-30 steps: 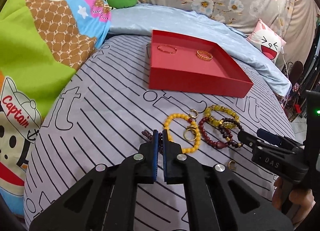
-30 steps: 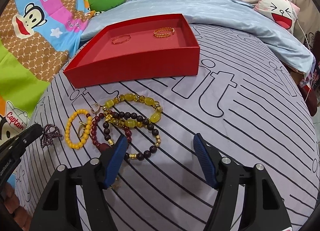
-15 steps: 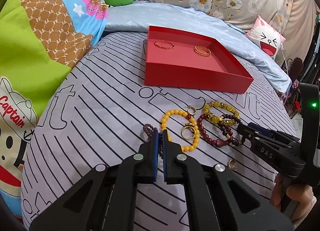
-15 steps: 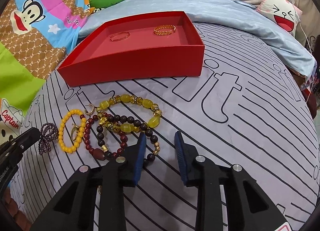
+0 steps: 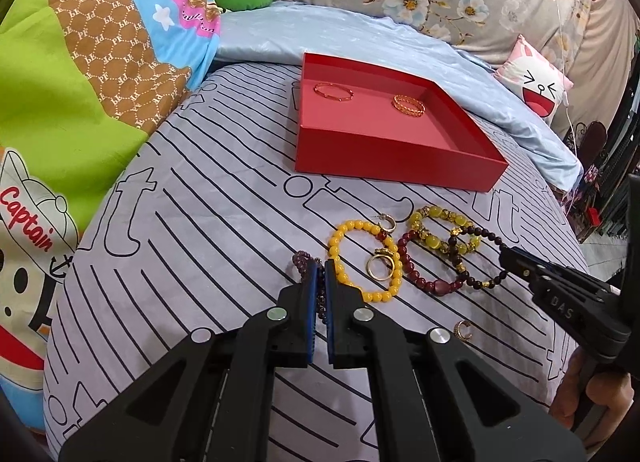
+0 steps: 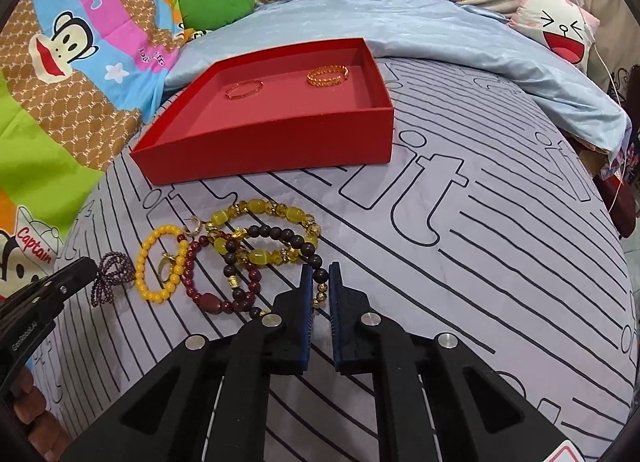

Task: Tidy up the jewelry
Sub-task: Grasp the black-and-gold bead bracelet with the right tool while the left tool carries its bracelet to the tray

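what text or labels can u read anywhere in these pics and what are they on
"Captain": cartoon blanket
"PF", repeated: same blanket's brown honeycomb patches
"DAS": right gripper, on its body
"it", large outline letters: grey striped bedsheet
Pink script on the blanket and the print on the left gripper body: too blurred to read.

The right gripper has its blue pads pinched onto the dark bead bracelet, on its beaded strand nearest the camera. Left of that bracelet lie the dark red bracelet, the yellow bead bracelet and the purple bead strand, which the left gripper tip touches. Beyond it sits the red tray holding two gold bangles.
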